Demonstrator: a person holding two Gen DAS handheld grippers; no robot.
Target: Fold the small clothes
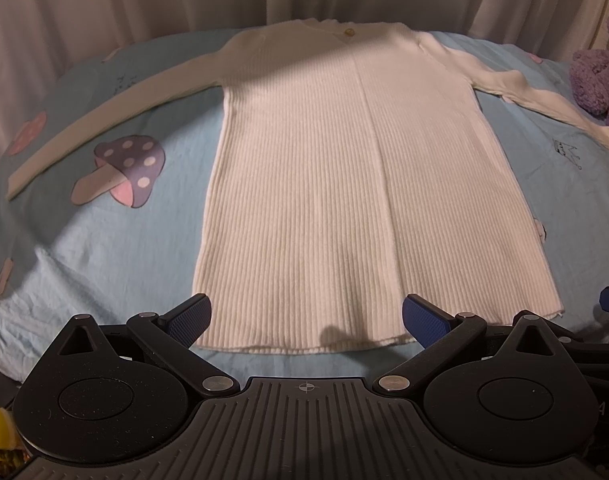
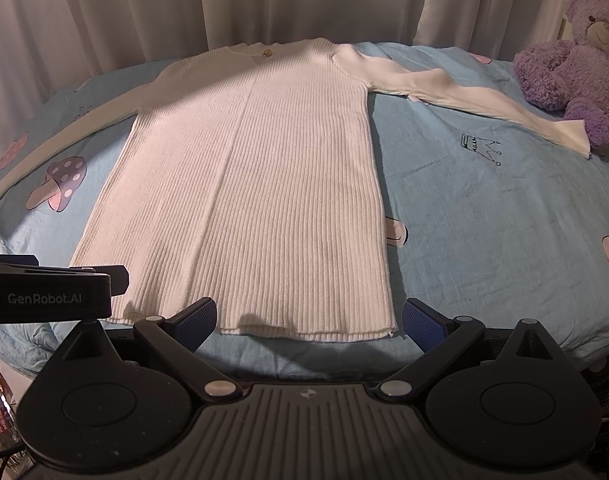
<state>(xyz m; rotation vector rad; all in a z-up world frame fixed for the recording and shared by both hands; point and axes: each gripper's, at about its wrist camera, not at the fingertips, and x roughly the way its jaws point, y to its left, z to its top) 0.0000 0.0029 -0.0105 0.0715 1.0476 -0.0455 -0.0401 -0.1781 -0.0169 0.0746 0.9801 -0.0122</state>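
Observation:
A white ribbed long-sleeved sweater (image 1: 324,184) lies flat on a light blue bedsheet (image 1: 104,248), hem toward me, both sleeves spread out to the sides. It also shows in the right wrist view (image 2: 248,184). A small gold button (image 1: 348,32) sits at its neckline. My left gripper (image 1: 306,318) is open and empty, hovering just before the hem. My right gripper (image 2: 308,320) is open and empty, near the hem's right corner. The left gripper's body (image 2: 48,292) shows at the left edge of the right wrist view.
A purple teddy bear (image 2: 572,68) sits at the bed's far right, touching the right sleeve cuff (image 2: 572,136). Pale curtains (image 2: 264,0) hang behind the bed. The sheet carries mushroom (image 1: 124,168) and crown (image 2: 480,146) prints. The bed's near edge lies just below the hem.

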